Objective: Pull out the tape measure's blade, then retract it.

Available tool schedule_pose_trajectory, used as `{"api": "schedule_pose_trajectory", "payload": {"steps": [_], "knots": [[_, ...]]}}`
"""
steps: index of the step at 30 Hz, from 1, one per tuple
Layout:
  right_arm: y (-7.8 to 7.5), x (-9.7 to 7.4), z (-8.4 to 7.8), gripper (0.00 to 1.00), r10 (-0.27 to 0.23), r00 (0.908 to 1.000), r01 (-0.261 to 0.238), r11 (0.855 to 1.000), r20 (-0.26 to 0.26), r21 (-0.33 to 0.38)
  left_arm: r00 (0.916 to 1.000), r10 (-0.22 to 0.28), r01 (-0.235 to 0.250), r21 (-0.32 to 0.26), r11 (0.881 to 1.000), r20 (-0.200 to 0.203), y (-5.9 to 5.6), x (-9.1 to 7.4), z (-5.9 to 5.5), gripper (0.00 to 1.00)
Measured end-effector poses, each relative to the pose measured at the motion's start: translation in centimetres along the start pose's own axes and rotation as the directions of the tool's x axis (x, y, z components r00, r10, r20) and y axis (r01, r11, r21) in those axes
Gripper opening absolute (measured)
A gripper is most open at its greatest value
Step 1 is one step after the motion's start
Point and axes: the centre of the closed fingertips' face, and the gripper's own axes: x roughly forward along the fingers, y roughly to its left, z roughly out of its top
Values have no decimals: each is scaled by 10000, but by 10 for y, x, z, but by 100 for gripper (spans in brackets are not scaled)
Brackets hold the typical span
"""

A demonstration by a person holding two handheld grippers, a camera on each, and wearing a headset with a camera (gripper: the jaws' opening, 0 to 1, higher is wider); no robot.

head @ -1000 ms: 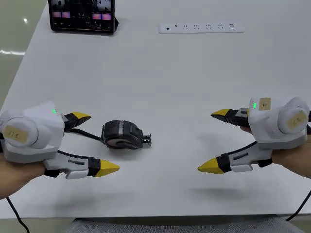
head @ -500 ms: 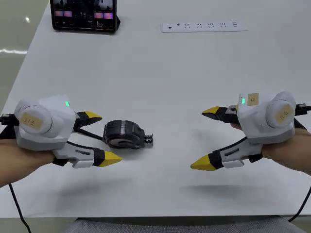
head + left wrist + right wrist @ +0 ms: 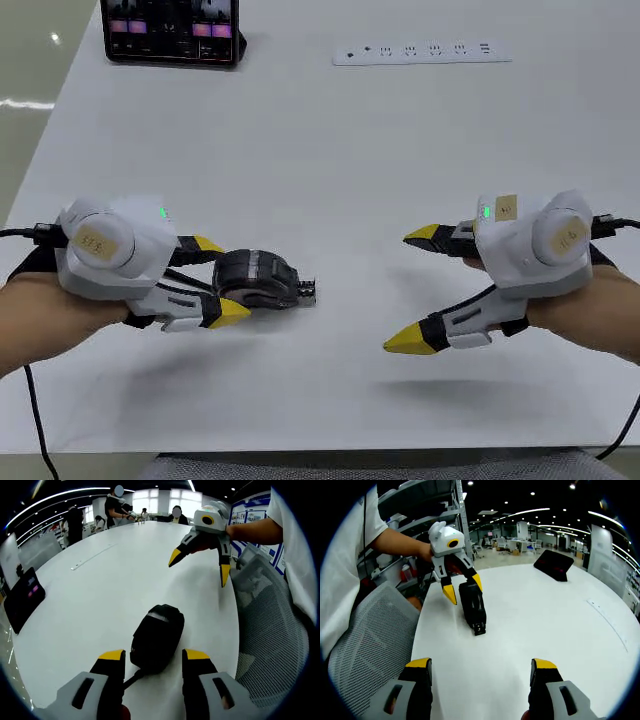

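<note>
Our left claw [image 3: 222, 278] is open, jaws either side of the tape [image 3: 262, 280]; our right claw [image 3: 409, 288] gapes wide, empty, well apart from the tape.

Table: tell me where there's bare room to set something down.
Bare: the wide stretch in front of the power strip and tablet; also the gap between the tape measure and right gripper. Crowded: the left gripper straddles the tape measure.
</note>
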Motion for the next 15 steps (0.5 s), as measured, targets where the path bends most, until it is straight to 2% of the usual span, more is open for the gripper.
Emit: {"api": "schedule_pose_trajectory", "payload": {"steps": [15], "knots": [[-1, 11, -2, 78, 207, 9998, -207, 9998, 19, 41, 9996, -168, 176, 337, 9993, -217, 2, 3, -2, 30]]}}
